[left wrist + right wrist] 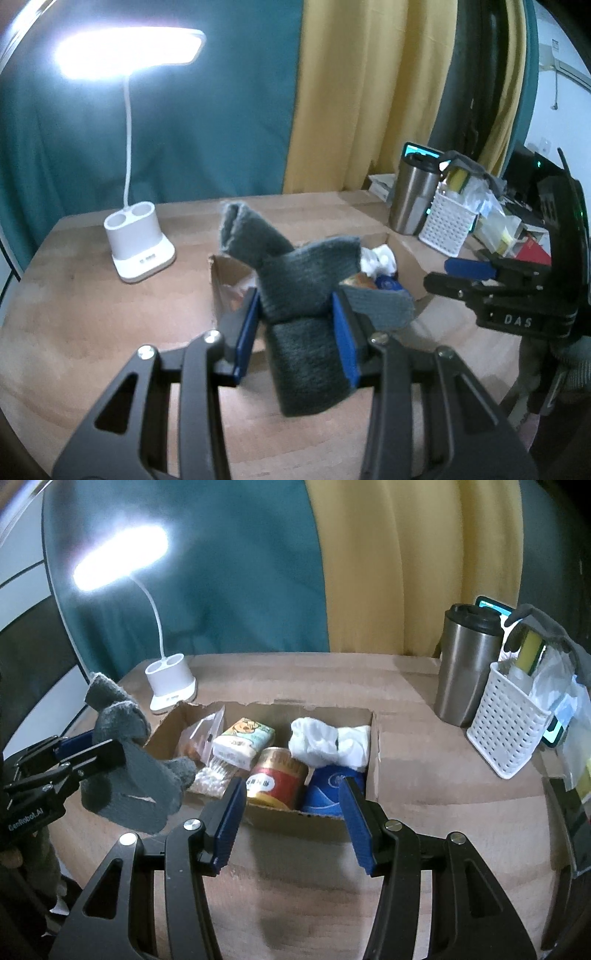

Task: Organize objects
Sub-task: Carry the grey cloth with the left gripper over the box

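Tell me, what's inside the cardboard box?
In the cardboard box: a snack bag, tissue pack, cotton swabs, red can, white socks and a blue package. Anything beneath them is covered.

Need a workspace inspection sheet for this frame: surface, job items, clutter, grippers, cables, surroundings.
Surface: wooden table, mostly bare at the front.
Job's things: grey gloves clamped, clear of the table; cardboard box holds red can, white cloth, tissue pack, blue pack, snack bag.
Clutter: steel tumbler, white basket, desk lamp.
Grippers: left gripper shut on gloves; right gripper open, empty.
Cables: nothing seen.
Surroundings: teal and yellow curtains.
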`<state>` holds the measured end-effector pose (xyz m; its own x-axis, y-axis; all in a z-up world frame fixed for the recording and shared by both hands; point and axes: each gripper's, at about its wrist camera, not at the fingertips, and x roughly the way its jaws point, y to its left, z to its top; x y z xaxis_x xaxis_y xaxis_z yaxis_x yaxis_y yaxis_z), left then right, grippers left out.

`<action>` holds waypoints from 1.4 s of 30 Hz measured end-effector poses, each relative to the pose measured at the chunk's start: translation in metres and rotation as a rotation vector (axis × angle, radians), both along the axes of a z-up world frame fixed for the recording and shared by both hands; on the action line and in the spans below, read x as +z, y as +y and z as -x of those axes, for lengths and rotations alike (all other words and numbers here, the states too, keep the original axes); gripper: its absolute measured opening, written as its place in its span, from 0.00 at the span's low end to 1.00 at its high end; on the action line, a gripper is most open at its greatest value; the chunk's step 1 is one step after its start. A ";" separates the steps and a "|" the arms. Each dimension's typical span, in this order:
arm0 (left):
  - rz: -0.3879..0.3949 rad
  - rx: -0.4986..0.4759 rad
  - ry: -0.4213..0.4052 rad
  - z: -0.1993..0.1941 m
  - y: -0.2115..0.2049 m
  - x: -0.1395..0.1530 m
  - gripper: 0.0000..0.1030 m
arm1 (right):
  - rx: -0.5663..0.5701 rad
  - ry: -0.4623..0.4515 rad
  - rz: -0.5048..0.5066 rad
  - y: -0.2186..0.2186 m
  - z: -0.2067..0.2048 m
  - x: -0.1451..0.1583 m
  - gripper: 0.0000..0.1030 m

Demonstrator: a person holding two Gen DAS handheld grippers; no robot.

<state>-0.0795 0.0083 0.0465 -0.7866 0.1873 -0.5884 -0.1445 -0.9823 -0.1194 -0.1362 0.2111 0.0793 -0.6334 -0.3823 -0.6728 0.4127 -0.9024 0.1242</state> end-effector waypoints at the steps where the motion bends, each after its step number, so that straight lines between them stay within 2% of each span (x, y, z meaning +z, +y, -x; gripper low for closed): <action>1: 0.000 0.001 -0.001 0.002 0.000 0.000 0.39 | 0.000 0.000 0.001 0.000 0.001 0.000 0.53; 25: 0.003 0.033 -0.045 0.053 -0.002 -0.016 0.39 | 0.008 -0.026 0.009 -0.003 0.043 -0.009 0.53; 42: 0.074 0.080 -0.098 0.073 -0.004 -0.049 0.39 | 0.001 -0.058 0.016 0.000 0.068 -0.026 0.53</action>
<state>-0.1529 0.0042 -0.0026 -0.7354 0.0794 -0.6729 -0.0564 -0.9968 -0.0560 -0.2038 0.2107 0.0534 -0.5930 -0.3940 -0.7022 0.4048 -0.8998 0.1630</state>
